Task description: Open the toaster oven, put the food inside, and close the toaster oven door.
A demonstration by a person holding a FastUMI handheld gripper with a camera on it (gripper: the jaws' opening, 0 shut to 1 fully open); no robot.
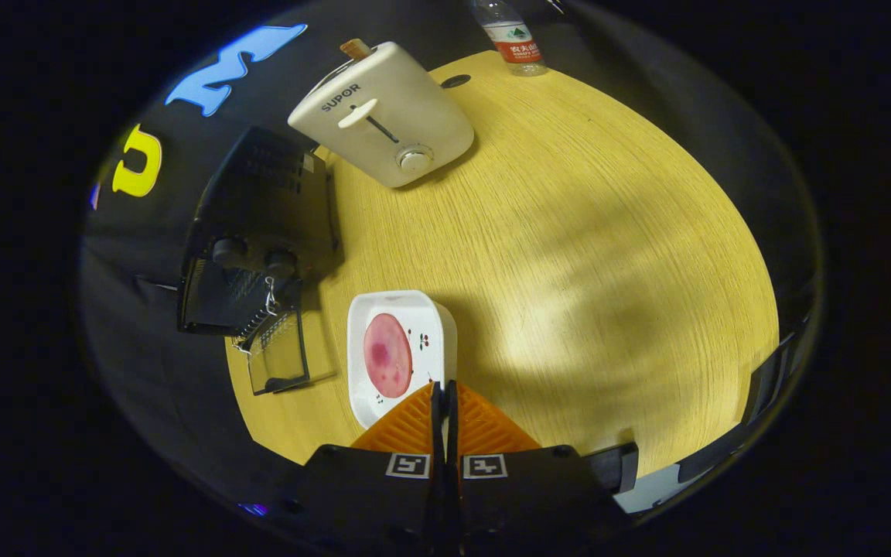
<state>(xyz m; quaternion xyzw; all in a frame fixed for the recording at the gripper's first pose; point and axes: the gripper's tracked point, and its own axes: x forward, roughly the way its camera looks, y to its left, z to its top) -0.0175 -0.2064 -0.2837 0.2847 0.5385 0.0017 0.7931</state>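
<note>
Hovering over the plate (pixel 403 309) (ham slice (pixel 387 355) on it); gripper (pixel 443 391) fingers pressed together, empty.

Fisheye riding the tongs (pixel 443 389), high above the table (pixel 585 255), looking steeply down, plate (pixel 399 309) nearest

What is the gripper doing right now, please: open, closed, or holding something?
Gripper: shut, fingers together and holding nothing, tips over the near edge of the white plate.
</note>
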